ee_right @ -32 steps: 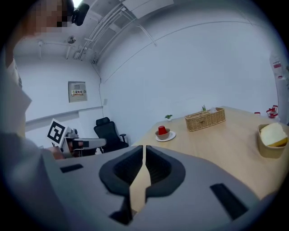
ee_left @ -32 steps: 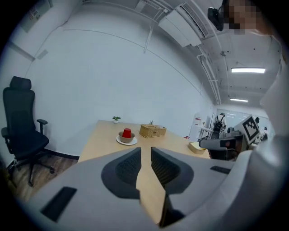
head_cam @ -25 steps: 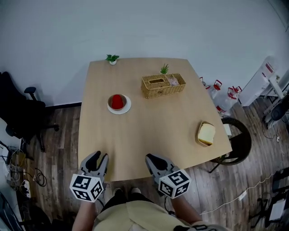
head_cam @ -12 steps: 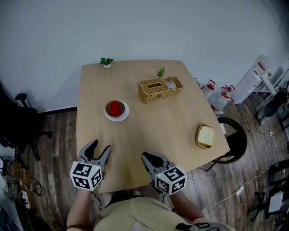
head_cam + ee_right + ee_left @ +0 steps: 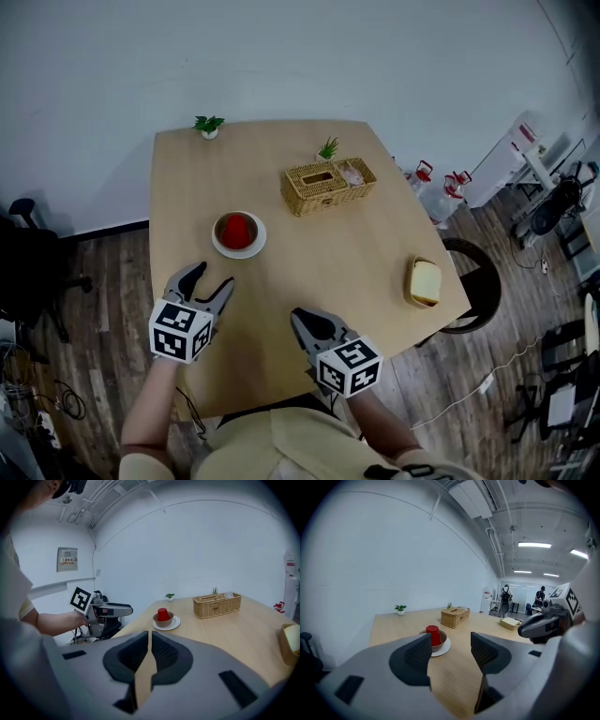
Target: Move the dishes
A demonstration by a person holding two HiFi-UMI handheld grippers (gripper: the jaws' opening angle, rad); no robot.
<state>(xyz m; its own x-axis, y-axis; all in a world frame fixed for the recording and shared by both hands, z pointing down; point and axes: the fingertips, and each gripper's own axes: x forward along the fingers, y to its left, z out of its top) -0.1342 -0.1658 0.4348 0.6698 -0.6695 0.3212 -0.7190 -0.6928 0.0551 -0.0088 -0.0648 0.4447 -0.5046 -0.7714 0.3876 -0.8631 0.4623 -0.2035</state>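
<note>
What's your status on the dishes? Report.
Left tool open, jaws just opening, nothing between them. Right tool shut, empty. Red plastic cup in brown bowl on white round plate, untouched, just ahead of left tool. Nothing in the way.

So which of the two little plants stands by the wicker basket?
The spiky plant at the wicker basket's far edge; the other plant stands alone at the table's far left corner.

Wall [image 5: 281, 56]: plain white | Floor [image 5: 112, 281]: dark wood planks | Table [image 5: 309, 272]: pale wood, rounded corners, far edge near wall | Office chair [image 5: 33, 272]: black, left of table | Stool [image 5: 483, 286]: dark round seat, at table's right edge | Strip lights [image 5: 534, 545]: lit, on ceiling | Ducts [image 5: 480, 498]: exposed overhead | Panel [image 5: 67, 558]: small, wall-mounted
</note>
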